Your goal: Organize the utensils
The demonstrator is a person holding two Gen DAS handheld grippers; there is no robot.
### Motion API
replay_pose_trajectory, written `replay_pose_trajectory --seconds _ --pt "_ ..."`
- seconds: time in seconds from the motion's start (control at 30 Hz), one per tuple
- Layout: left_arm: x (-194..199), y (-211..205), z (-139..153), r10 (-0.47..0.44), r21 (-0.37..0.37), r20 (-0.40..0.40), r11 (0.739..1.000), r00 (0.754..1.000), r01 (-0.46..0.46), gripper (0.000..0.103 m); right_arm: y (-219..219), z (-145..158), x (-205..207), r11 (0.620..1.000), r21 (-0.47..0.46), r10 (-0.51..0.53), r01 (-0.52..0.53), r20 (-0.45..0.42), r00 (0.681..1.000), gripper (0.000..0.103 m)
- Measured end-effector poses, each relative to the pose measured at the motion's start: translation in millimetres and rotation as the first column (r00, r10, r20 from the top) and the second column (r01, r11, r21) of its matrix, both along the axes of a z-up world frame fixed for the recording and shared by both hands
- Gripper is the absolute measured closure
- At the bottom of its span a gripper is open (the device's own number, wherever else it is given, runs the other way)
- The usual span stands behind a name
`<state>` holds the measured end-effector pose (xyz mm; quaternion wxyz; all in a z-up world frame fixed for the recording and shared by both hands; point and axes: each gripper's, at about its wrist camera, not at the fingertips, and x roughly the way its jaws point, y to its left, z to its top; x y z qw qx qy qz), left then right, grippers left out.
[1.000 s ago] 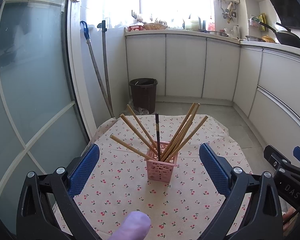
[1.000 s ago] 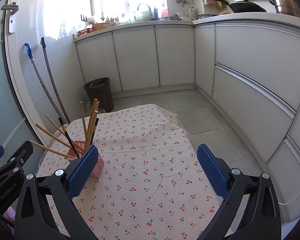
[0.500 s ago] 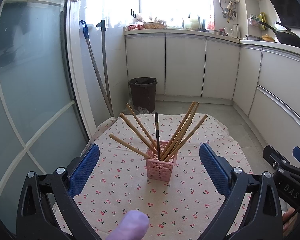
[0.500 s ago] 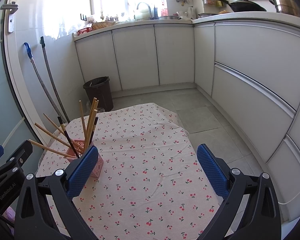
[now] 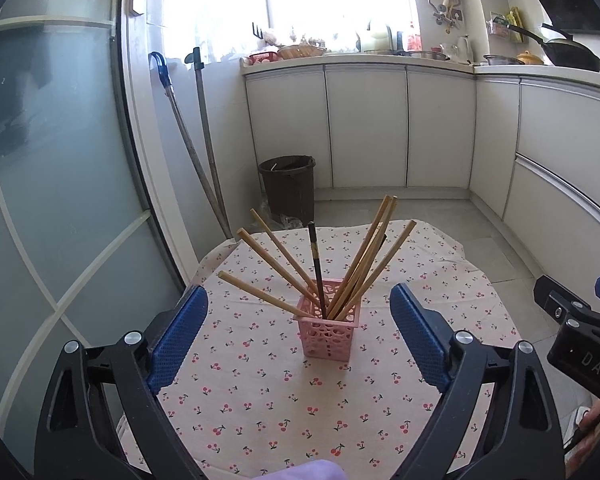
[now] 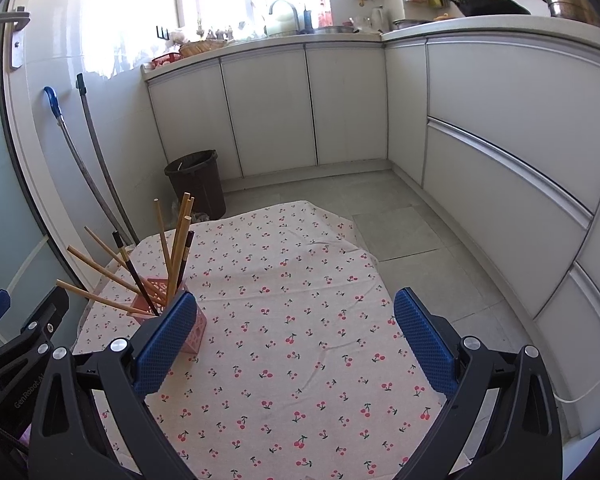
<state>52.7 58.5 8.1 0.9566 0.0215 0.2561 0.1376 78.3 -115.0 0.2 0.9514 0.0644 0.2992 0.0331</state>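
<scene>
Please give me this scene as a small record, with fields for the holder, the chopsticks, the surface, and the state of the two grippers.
holder: small pink perforated plastic basket, upright on the cloth
contents: light wooden chopsticks fanned out, plus one dark chopstick near upright
surface: cherry-print tablecloth
left gripper: open, jaws have just been closing a little, nothing between the pads
right gripper: open, empty, basket to its left
loose utensils on cloth: none visible

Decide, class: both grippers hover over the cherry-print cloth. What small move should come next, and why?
Probably ease the left gripper, jaws just closing slightly with nothing between them, forward toward the pink basket. The chopsticks splay unevenly, nothing lies loose on the cloth, and the right gripper stands open, empty.
</scene>
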Motion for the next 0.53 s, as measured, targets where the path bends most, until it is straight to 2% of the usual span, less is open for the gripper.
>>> replay_pose_trajectory --seconds 0.27,0.33,0.4,0.53 --pt "-5.0 -5.1 4.4 -0.019 0.019 0.043 1.000 0.999 0.018 0.019 -2.8 -1.4 2.4 1.000 0.003 -0.011 0.011 -0.006 1.000 0.007" --pt "-3.3 -2.3 4.4 -0.003 0.009 0.038 1.000 0.999 0.002 0.011 -2.6 -2.2 2.8 1.000 0.002 -0.010 0.010 -0.010 1.000 0.007" --pt "-2.9 1.5 5.3 0.013 -0.013 0.036 1.000 0.999 -0.013 0.007 -2.8 -2.4 3.3 1.000 0.000 -0.008 0.008 -0.010 1.000 0.007" --pt "-2.3 2.3 5.4 0.002 -0.028 0.030 1.000 1.000 -0.001 0.007 -1.2 -2.0 3.7 1.000 -0.005 -0.003 0.003 -0.007 1.000 0.007"
